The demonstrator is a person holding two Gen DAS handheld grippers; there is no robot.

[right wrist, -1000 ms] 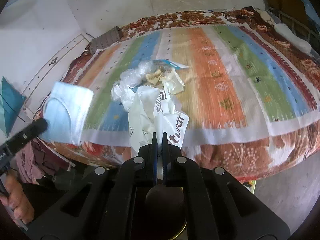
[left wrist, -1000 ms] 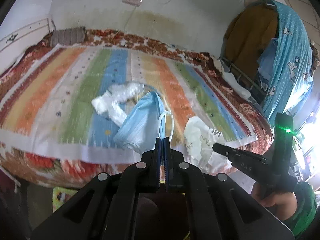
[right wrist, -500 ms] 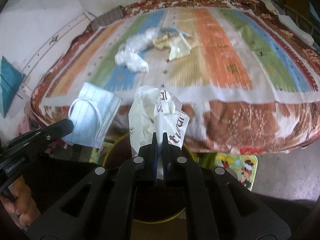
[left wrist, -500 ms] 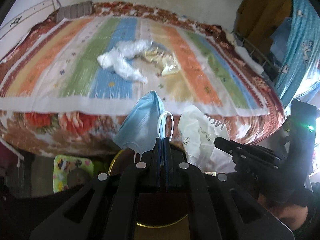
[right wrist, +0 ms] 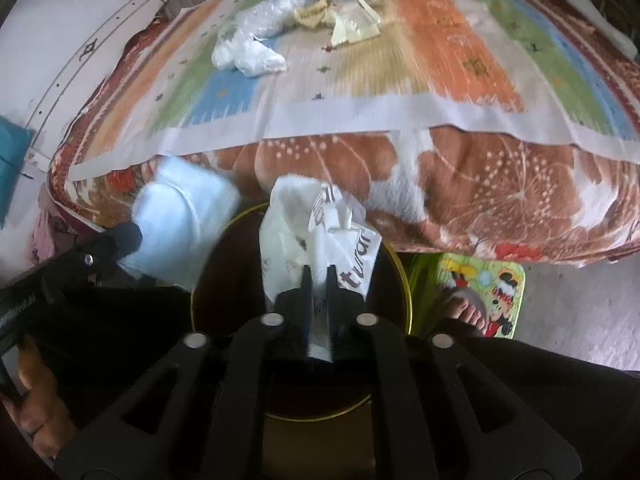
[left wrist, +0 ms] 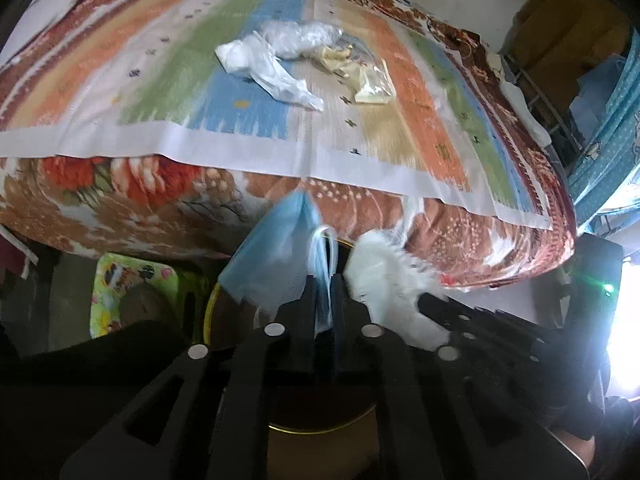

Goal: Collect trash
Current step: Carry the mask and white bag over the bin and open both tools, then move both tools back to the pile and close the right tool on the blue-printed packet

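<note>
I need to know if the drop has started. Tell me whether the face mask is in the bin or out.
Out. The blue face mask hangs between the left claw's opening jaws, above the dark bin's yellow rim, not yet inside.

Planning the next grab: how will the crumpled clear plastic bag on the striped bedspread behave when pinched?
The crumpled clear plastic bag is probably floppy and light: it is thin and wrinkled. Its glossy film may slip. It lies flat, so it should not roll.

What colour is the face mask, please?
Light blue face mask, clearest in the left wrist view.
</note>
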